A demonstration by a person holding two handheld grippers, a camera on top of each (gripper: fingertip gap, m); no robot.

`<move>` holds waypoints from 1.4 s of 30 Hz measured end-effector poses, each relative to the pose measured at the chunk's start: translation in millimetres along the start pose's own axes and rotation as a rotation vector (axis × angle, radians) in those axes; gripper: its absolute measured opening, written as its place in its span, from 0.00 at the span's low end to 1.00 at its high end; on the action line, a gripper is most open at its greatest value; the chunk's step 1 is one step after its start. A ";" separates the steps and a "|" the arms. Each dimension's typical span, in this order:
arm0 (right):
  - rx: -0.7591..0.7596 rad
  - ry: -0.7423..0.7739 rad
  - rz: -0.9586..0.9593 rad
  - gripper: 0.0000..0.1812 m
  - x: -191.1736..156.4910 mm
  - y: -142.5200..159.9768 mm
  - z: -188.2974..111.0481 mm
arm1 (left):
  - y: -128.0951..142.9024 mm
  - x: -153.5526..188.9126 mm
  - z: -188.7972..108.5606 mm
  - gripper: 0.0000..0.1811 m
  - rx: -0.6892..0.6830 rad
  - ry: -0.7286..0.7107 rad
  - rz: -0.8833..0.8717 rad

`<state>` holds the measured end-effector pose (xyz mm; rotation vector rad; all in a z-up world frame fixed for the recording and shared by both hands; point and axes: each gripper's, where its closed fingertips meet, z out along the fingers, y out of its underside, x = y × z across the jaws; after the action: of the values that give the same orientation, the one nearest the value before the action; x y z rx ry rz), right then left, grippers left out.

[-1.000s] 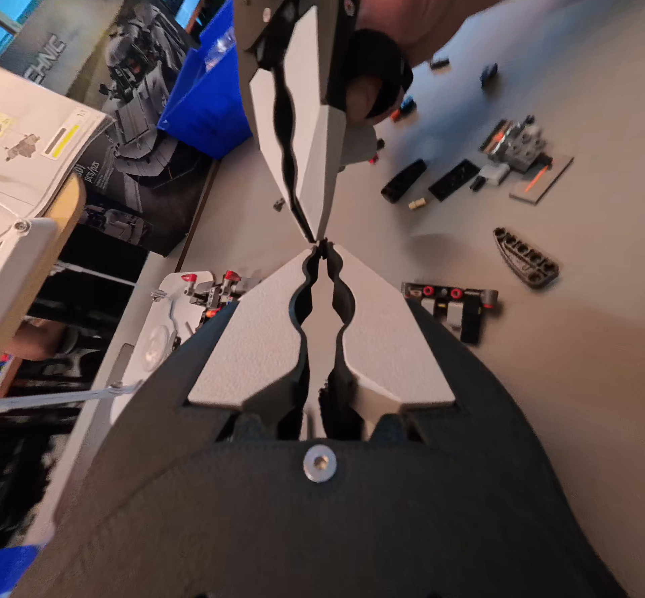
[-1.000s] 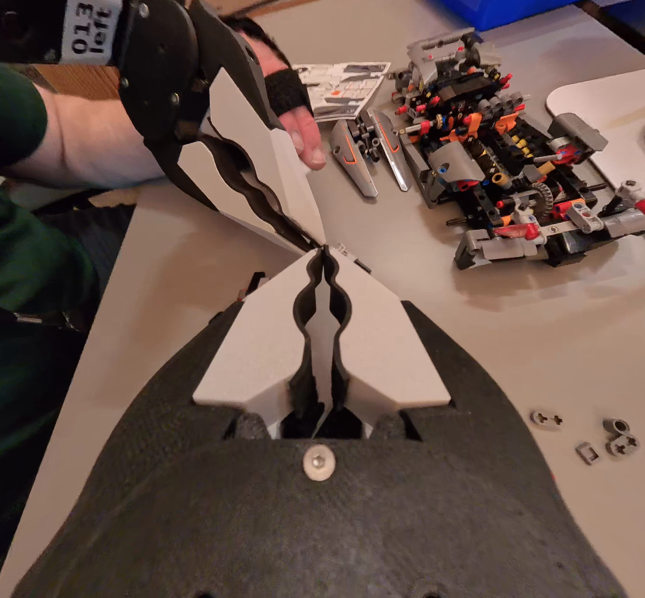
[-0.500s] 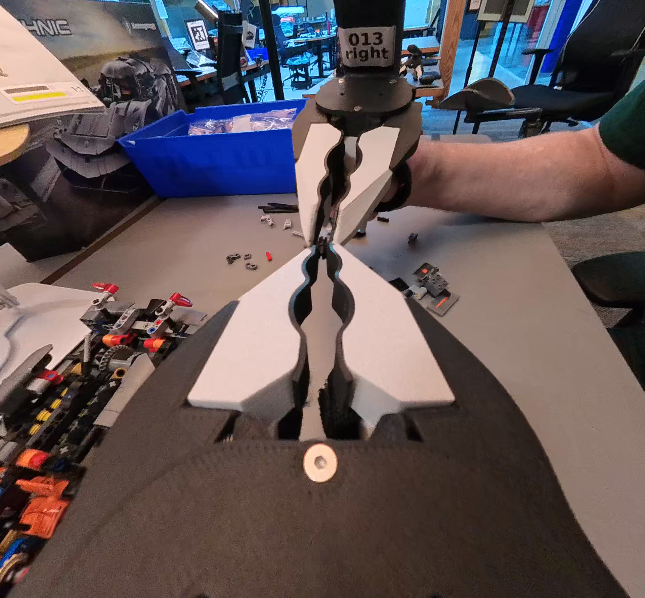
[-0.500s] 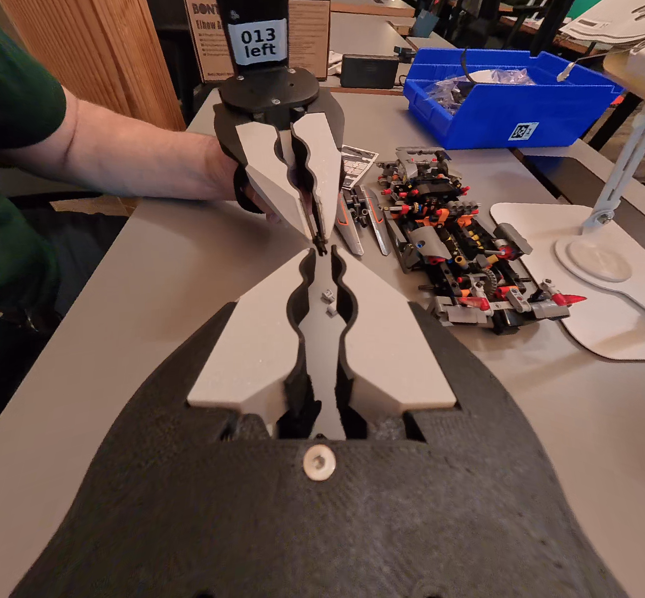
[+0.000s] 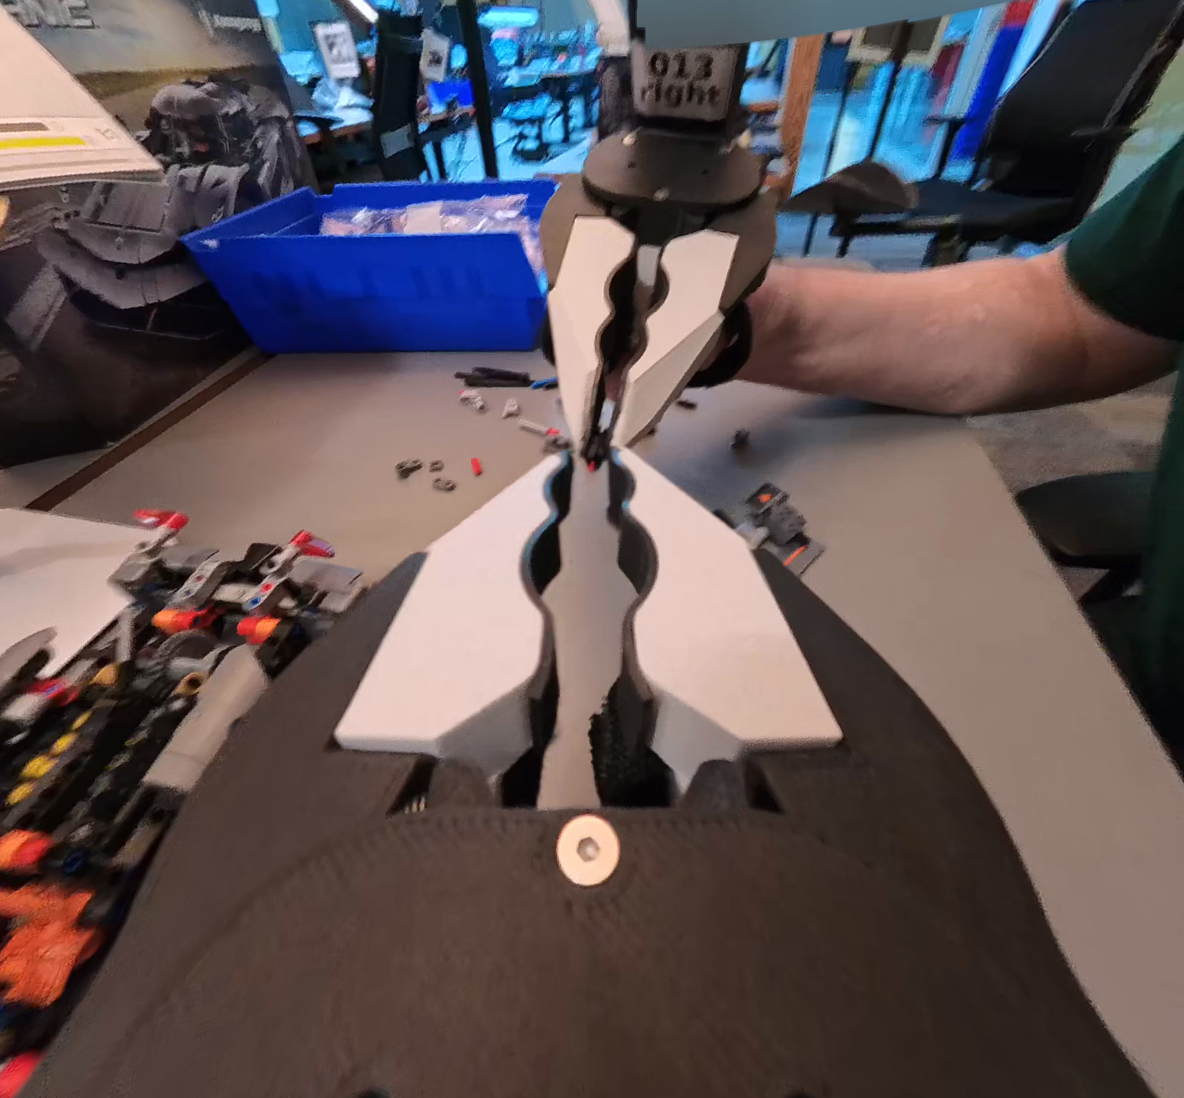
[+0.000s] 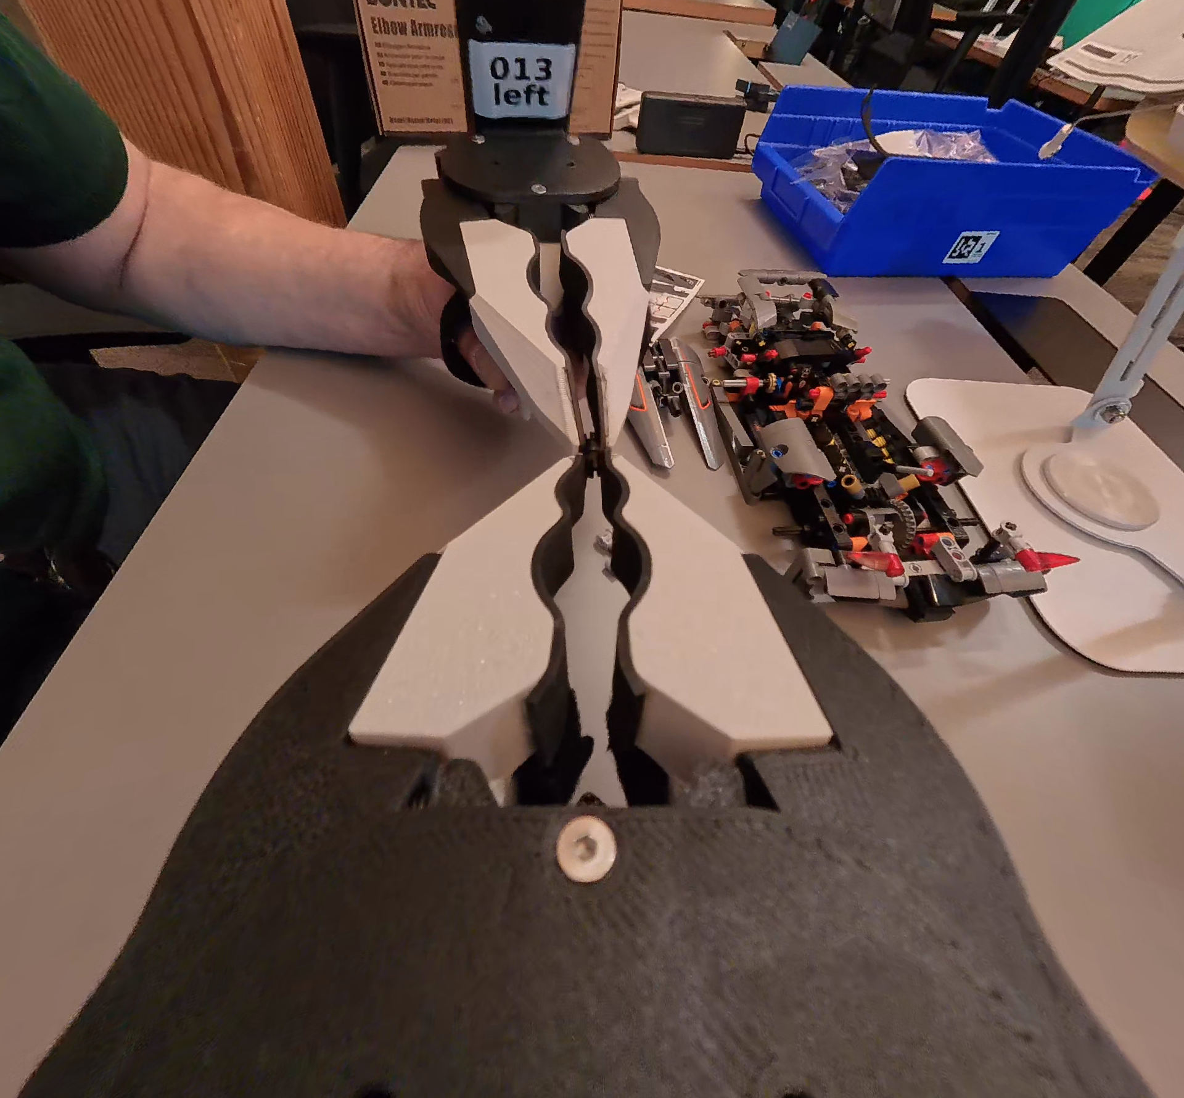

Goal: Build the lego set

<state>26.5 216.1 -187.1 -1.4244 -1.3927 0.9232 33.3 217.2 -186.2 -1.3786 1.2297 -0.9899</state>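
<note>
Both grippers meet tip to tip above the worktop [image 6: 333,490]. The right gripper [image 5: 599,449] pinches a small dark piece with a red end [image 5: 592,458]; the left gripper [image 6: 588,449] stands narrowly parted, apparently around its other end. Best keep both aligned and press gently. The half-built model [image 6: 852,445] lies to the right of the jaws.

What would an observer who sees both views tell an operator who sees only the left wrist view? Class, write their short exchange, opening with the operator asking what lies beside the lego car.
Operator: What lies beside the lego car?
Observer: Two grey curved panels with orange stripes lie on the table, between the car and the left tongs.
Operator: Is there anything behind those panels?
Observer: Yes, a printed sheet lies flat there, partly hidden by the left tongs.
Operator: And farther back, behind the left tongs?
Observer: A brown cardboard box stands there.
</note>
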 end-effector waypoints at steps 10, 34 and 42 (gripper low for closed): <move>-0.045 0.050 0.045 0.01 15.9 13.8 -3.5 | 71.2 -19.7 -12.4 0.22 -0.501 -0.164 0.070; -0.093 0.050 -0.005 0.01 10.8 17.1 -2.9 | 69.5 -16.4 -1.7 0.07 -0.420 -0.118 0.017; -0.151 0.074 -0.162 0.01 -3.1 13.2 3.9 | 42.5 -6.3 -1.7 0.08 -0.295 -0.083 0.062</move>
<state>26.7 214.1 -201.0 -1.4179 -1.5231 0.6670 23.4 223.8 -227.6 -1.5807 1.3873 -0.7204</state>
